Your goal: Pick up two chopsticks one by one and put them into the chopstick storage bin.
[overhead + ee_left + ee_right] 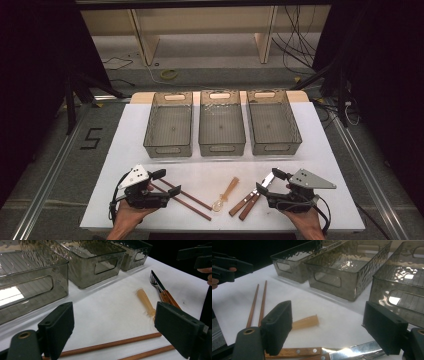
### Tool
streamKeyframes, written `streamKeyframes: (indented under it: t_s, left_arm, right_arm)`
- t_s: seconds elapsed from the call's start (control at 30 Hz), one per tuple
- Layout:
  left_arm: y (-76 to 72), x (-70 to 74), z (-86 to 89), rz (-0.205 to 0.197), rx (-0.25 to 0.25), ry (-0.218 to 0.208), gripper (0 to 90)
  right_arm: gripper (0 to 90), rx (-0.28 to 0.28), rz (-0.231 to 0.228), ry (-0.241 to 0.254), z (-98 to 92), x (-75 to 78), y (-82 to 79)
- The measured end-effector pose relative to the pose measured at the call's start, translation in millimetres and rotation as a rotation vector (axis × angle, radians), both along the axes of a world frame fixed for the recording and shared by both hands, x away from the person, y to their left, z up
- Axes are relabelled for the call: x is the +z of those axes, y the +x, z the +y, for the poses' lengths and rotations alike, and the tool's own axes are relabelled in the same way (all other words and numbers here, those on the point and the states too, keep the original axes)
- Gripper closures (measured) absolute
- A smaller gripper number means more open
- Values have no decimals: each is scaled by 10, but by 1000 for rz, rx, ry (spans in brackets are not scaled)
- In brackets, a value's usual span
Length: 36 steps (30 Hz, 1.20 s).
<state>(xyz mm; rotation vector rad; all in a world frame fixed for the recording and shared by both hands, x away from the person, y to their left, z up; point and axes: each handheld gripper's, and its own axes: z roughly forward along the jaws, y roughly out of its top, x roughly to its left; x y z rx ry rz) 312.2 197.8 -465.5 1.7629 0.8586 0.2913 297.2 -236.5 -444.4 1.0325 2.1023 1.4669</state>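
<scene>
White worktop [310, 150] carries three smoky plastic bins in a row at the far side: left bin [169, 125], middle bin [221, 123], right bin [273, 122]. All three look empty.

Near the person's edge lies the cutlery. Two chopsticks [182, 197] lie side by side, slanted, just in front of the left gripper [161, 182]. In the left gripper view they run under and between its jaws, not touched as far as I can see. A translucent amber spoon [226, 194] lies in the middle, bowl toward the person. To the right of it are a knife & a fork w/ wooden handles [246, 204], close together, blades pointing to the right gripper [272, 181].

Left gripper: jaws spread wide, nothing pinched; it rests low over the worktop, held by the left hand [131, 214]. Right gripper: jaws also spread, nothing pinched; in the right gripper view the knife & fork lie just below the jaws, metal part between them. Right hand [302, 217] holds it from the bottom edge
</scene>
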Motion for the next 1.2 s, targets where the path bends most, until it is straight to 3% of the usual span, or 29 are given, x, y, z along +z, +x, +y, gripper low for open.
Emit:
streamKeyframes:
  t_s: [0.27, 0.3, 0.4, 0.47, 0.5, 0.53, 0.57, 0.6, 0.63, 0.8, 0.83, 0.93, 0.97, 1.2]
  left_arm:
    - [30, 2, -3, 18, -2, 9, 158]
    - [41, 13, -16, 19, -9, 45, 159]
    - [57, 29, -28, 29, -28, 71, 159]
    - [83, 71, -44, 44, -58, 129, 162]
    - [83, 71, -44, 44, -58, 129, 160]
    - [101, 94, -56, 55, -78, 171, 162]
    - [101, 94, -56, 55, -78, 171, 167]
    - [125, 129, -74, 57, -106, 227, 169]
    - [125, 129, -74, 57, -106, 227, 173]
    - [207, 282, -131, 52, -178, 347, 190]
    - [243, 329, -160, 50, -207, 392, 191]
    - [268, 362, -176, 20, -220, 417, 217]
    - [301, 379, -193, 35, -253, 435, 216]
    - [350, 384, -242, 51, -307, 518, 230]
  right_arm:
    - [249, 5, -2, 0, 2, 7, -1]
    - [249, 6, -1, 0, 2, 8, 2]
    - [250, 10, 3, 3, -5, 9, 10]
    - [250, 8, 10, 1, -4, 7, 15]
    - [250, 10, 12, 1, -3, 5, 17]
    - [250, 13, 15, 0, -1, 4, 19]
    - [250, 17, 19, -3, 0, 3, 22]
    - [250, 21, 23, -2, 2, -1, 25]
    - [251, 22, 27, -4, 7, -4, 26]
    - [252, 32, 38, -13, 15, -23, 46]
    - [252, 32, 40, -13, 15, -25, 48]
    - [254, 35, 44, -12, 11, -26, 51]
    - [254, 35, 45, -12, 12, -28, 52]
    - [256, 41, 52, -11, 18, -33, 55]
